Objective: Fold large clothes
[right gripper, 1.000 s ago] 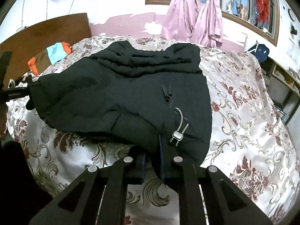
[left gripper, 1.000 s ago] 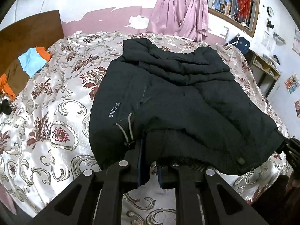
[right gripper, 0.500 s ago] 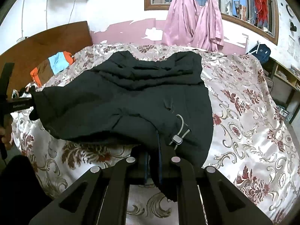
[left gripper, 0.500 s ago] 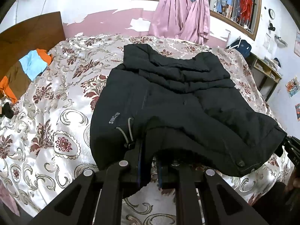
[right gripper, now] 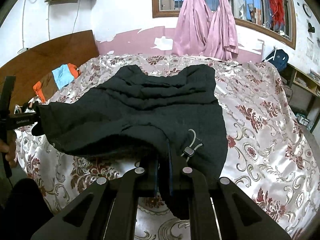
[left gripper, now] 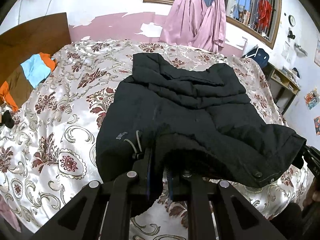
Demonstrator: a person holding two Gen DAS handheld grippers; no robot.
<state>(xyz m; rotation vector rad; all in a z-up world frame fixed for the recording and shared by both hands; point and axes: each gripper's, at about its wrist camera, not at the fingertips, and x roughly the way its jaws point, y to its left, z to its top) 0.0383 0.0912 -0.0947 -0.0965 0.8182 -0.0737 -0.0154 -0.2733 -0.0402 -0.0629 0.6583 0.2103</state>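
A large black padded jacket (left gripper: 180, 108) lies spread on the bed, its far part resting on the cover and its near hem lifted. My left gripper (left gripper: 158, 160) is shut on the hem's left corner beside a grey drawcord (left gripper: 135, 142). My right gripper (right gripper: 163, 160) is shut on the hem's right corner next to a drawcord toggle (right gripper: 189, 150). The jacket (right gripper: 140, 108) sags between the two grippers. Each gripper shows at the edge of the other's view: the right one (left gripper: 312, 160), the left one (right gripper: 18, 120).
The bed has a shiny floral cover (left gripper: 50, 124) and a wooden headboard (left gripper: 30, 38) on the left. Orange, blue and brown clothes (left gripper: 30, 74) lie near the headboard. Pink curtains (right gripper: 206, 26) hang at the window behind. A shelf unit (left gripper: 284, 84) stands on the right.
Both grippers have risen and pulled back with the hem, lifting the jacket's near edge higher off the bed. More wall and window show above.
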